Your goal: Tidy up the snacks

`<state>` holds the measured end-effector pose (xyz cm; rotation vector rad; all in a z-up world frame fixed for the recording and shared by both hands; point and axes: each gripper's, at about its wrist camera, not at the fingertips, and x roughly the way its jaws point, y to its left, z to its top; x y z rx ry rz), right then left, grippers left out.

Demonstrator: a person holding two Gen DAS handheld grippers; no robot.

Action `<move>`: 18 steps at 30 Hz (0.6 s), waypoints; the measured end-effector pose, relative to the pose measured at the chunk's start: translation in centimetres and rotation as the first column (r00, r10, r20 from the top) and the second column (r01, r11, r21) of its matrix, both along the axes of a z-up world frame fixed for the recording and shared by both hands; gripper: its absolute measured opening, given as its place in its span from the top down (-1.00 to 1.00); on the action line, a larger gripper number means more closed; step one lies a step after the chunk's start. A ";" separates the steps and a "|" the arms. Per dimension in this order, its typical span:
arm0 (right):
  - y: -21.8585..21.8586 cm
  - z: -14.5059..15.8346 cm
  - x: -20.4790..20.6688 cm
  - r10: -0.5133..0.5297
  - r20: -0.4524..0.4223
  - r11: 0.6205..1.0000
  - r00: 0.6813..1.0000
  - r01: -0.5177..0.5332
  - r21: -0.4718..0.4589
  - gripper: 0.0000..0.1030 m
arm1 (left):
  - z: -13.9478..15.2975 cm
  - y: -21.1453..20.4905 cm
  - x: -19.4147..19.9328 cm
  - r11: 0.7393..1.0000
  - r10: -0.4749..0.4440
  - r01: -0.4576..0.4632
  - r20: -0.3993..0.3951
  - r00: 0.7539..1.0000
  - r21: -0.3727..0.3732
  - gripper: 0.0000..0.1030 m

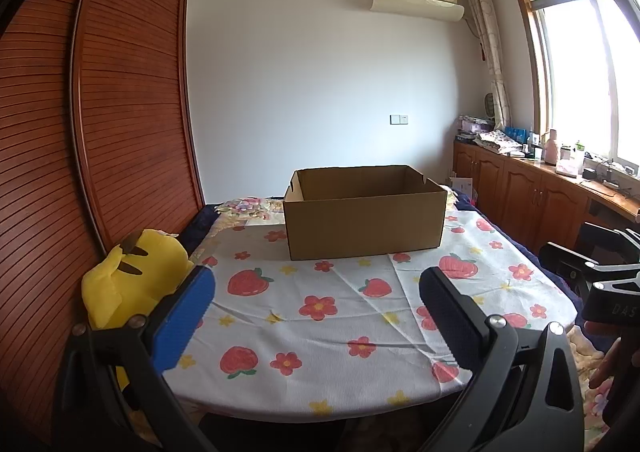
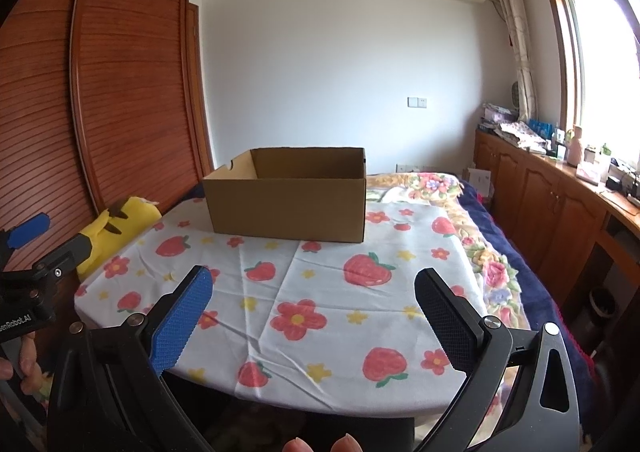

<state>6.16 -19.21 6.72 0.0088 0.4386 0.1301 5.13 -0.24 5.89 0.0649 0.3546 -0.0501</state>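
Observation:
An open brown cardboard box (image 1: 364, 215) stands at the far side of a table covered with a strawberry-and-flower cloth (image 1: 320, 332); it also shows in the right wrist view (image 2: 288, 199). Its inside is hidden from here. No snacks are in view. My left gripper (image 1: 316, 292) is open and empty, held above the table's near edge. My right gripper (image 2: 312, 292) is open and empty, also above the near edge, to the right of the left one. The left gripper's blue pad also shows in the right wrist view (image 2: 28, 230).
A yellow plush toy (image 1: 132, 276) lies at the table's left edge, against a wooden slatted wardrobe (image 1: 120, 111). A bed with a floral blanket (image 2: 492, 252) lies to the right. Wooden cabinets (image 2: 560, 203) with clutter run under the window.

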 end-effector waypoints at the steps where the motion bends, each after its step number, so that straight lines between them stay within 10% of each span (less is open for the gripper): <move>1: 0.0 0.0 0.0 -0.002 0.000 1.000 1.000 0.002 -0.001 -0.99 | 0.0 0.0 0.0 1.000 -0.001 0.001 -0.001 1.000 -0.001 -1.00; 18: -0.1 -0.1 -0.1 -0.008 0.002 1.000 1.000 0.008 0.001 -0.99 | 0.0 0.0 -0.2 1.000 0.003 -0.003 0.005 1.000 -0.001 -1.00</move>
